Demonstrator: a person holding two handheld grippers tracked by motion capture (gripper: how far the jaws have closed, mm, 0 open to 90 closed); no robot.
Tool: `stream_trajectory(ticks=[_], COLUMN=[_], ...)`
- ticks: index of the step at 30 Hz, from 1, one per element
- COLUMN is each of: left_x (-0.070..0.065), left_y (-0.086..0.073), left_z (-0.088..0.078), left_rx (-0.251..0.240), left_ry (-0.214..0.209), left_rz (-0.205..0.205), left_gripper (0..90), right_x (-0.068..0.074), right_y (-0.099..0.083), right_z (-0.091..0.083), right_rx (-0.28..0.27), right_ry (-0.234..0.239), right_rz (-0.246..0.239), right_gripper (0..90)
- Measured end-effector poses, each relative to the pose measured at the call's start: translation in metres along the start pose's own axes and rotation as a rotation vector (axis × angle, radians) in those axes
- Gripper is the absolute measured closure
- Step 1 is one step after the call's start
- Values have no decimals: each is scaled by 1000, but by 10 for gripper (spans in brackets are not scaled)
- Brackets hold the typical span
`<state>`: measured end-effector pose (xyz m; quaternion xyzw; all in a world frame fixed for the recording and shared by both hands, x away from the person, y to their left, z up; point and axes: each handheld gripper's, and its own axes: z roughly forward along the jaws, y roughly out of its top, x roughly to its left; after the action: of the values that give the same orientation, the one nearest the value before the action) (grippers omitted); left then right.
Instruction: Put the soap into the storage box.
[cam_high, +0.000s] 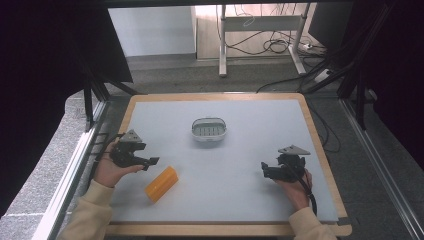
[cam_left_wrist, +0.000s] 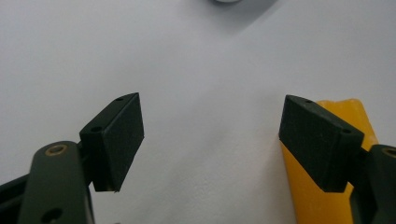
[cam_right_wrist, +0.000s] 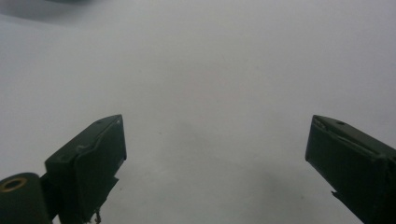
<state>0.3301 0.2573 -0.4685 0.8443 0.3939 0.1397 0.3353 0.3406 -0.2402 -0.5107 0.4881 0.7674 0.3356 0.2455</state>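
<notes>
A yellow-orange block (cam_high: 161, 183) lies on the grey mat near the front left. My left gripper (cam_high: 150, 162) is held just behind and left of it, jaws open and empty. In the left gripper view the block (cam_left_wrist: 322, 196) shows behind the right-hand pad (cam_left_wrist: 317, 140), outside the open gap of the gripper (cam_left_wrist: 212, 140). A small white basket (cam_high: 209, 129) with a slatted bottom stands at the middle of the mat. My right gripper (cam_high: 265, 170) rests at the front right, pointing left. In its own view the right gripper (cam_right_wrist: 215, 158) is open over bare mat.
The grey mat (cam_high: 250, 150) lies on a wood-edged table (cam_high: 320, 145). Metal frame rails (cam_high: 75, 160) run along both sides. A desk leg (cam_high: 222, 45) and cables (cam_high: 275, 47) stand on the floor beyond the far edge.
</notes>
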Motion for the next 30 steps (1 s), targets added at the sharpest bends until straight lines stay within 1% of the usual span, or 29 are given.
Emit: stream_trajectory(ticks=[2,3,6,8,11,13,15,17,18,21,24,27,28,30], left_x=[-2,-2,-4,-4,-6,-8,-9,-10,-11,-11,-10,-10,-11,-13], left_y=[0,0,0,0,0,-1,-1,-1,-2,-1,-1,0,0,2], left_z=[-1,-1,-4,-4,-5,-6,-6,-6,-6,-7,-8,-10,-12,-17], left_rx=[-1,-1,-5,-5,-4,-11,-9,-7,-5,-13,-12,-9,-11,-18], left_ry=[1,1,0,4,5,-4,-9,-11,-5,0,0,-2,-4,0], left_rz=[3,3,7,10,16,22,30,28,29,25,22,20,14,19], left_gripper=[220,220,220,221,221,223,230,240,245,257,266,276,280,288], right_x=[2,2,2,1,0,-2,-2,-2,-2,-3,-4,-5,-8,-9], right_y=[0,-1,0,0,0,-1,-1,-1,-1,-2,-2,-2,-3,-5], right_z=[-3,-5,-11,-14,-17,-20,-21,-21,-20,-20,-21,-22,-24,-25], right_rx=[-5,-6,-25,-32,-33,-38,-39,-40,-41,-42,-44,-45,-47,-45], right_ry=[15,21,27,34,37,48,50,48,48,34,40,35,31,30], right_rz=[-34,-42,-45,-58,-58,-47,-45,-48,-54,-65,-63,-62,-54,-47], right_gripper=[79,86,92,106,124,137,142,146,148,155,155,154,154,155])
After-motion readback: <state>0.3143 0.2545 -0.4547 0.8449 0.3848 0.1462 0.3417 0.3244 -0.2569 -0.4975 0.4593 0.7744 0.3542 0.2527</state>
